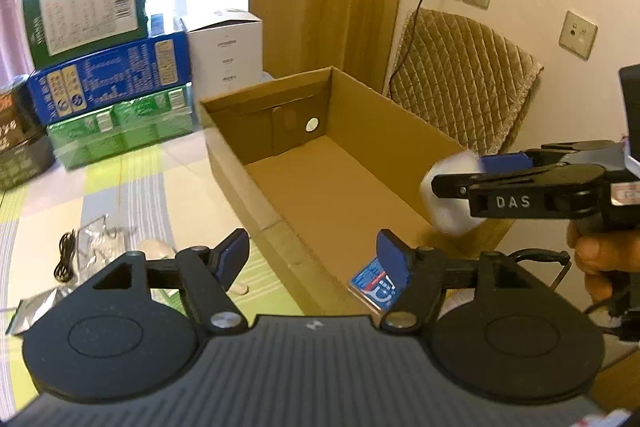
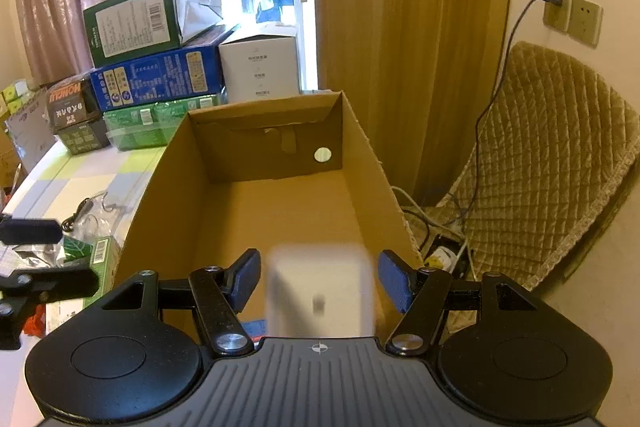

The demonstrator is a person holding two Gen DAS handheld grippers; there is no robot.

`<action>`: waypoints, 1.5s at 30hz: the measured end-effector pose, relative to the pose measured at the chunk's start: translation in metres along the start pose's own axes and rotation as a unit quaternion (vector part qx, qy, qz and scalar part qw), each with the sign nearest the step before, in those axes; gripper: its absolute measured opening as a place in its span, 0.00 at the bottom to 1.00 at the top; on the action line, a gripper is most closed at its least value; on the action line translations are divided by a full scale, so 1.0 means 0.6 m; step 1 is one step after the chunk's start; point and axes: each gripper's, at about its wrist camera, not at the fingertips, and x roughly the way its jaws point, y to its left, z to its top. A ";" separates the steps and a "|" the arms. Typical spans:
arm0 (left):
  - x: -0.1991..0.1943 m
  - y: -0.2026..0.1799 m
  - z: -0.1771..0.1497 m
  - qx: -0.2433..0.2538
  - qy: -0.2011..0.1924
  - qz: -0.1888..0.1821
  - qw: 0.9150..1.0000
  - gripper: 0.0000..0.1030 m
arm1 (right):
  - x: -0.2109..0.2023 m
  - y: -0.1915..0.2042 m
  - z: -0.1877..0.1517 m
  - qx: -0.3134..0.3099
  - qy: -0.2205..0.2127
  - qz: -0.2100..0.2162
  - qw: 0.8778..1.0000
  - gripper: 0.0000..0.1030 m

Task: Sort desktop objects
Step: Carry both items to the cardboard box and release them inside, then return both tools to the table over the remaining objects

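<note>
Two grippers, yours: left gripper (image 1: pixel 313 259) jaws apart, empty; right gripper (image 2: pixel 319 283) jaws apart around blurred white object (image 2: pixel 320 291), untouched, over cardboard box (image 2: pixel 160 195). One blue packet (image 1: pixel 374 287) inside.

Brown cardboard box (image 2: pixel 256 211); blurred white object (image 2: pixel 320 291); green-grey checked tablecloth (image 1: pixel 132 187); tan quilted cushion (image 1: pixel 460 75).

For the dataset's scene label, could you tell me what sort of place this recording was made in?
Most likely a room in a home. A table with a checked cloth carries stacked grocery cartons, a cushioned chair stands by wall sockets, and curtains hang beside a glass door.
</note>
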 end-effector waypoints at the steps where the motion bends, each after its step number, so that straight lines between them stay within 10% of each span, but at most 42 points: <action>1: -0.004 0.004 -0.004 -0.003 0.000 0.000 1.000 0.64 | -0.002 0.001 0.001 0.001 -0.003 -0.002 1.000 0.67; 23: -0.198 0.115 -0.124 -0.082 -0.016 0.069 0.994 0.78 | -0.192 0.140 -0.065 0.050 -0.035 0.064 0.996 0.82; 45: -0.316 0.224 -0.268 -0.124 0.011 0.142 0.982 0.91 | -0.154 0.303 -0.166 -0.030 0.030 0.116 0.992 0.87</action>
